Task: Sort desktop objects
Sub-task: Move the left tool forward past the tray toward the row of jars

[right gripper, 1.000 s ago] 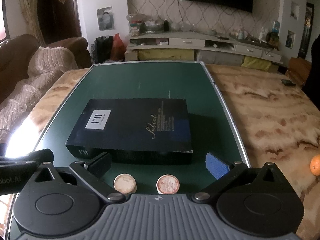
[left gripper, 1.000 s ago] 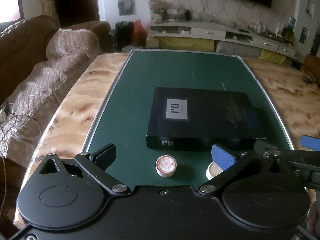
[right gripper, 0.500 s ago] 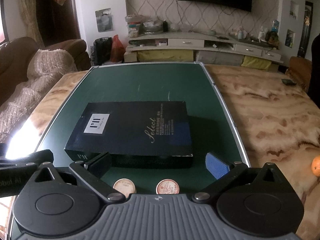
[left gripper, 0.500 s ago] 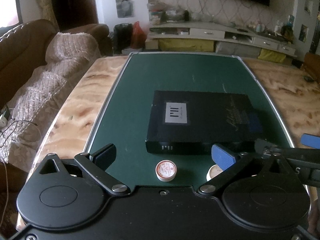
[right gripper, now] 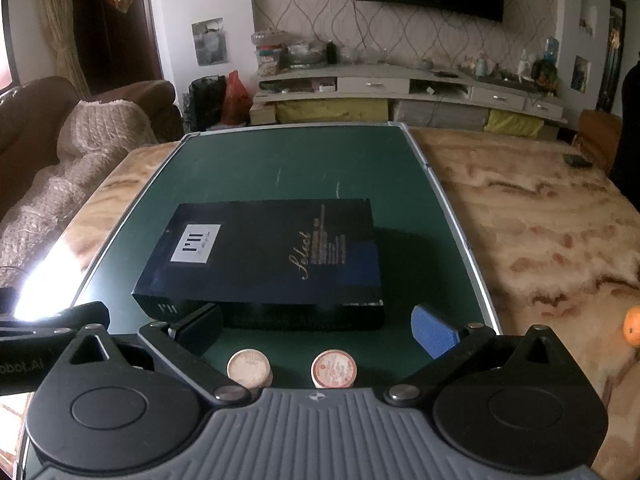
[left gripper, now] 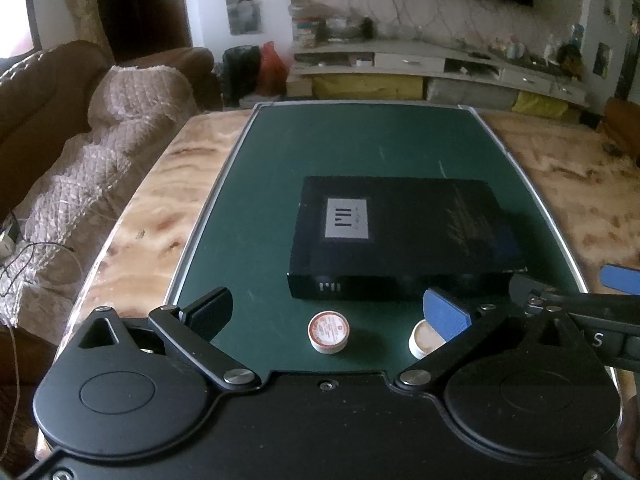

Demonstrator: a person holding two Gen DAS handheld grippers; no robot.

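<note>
A flat black box point(left gripper: 404, 236) with a white label lies on the green mat point(left gripper: 352, 144); it also shows in the right wrist view point(right gripper: 264, 260). Two small round lidded cups stand in front of it: a red-printed cup point(left gripper: 328, 331) and a pale cup point(left gripper: 424, 338), partly hidden behind my left gripper's blue pad. In the right wrist view they are the pale cup point(right gripper: 248, 369) and the red-printed cup point(right gripper: 333, 369). My left gripper point(left gripper: 328, 314) is open and empty above the red-printed cup. My right gripper point(right gripper: 316, 326) is open and empty above both cups.
The mat lies on a marbled tan table point(right gripper: 532, 240). An orange point(right gripper: 631, 330) sits at the table's right edge. A sofa with a knitted throw point(left gripper: 80, 168) stands to the left. A TV cabinet point(right gripper: 400, 92) is beyond the table's far end.
Both grippers have pulled back and tilted up a little, so the box and cups sit lower and nearer in view. Both stay open and empty.
</note>
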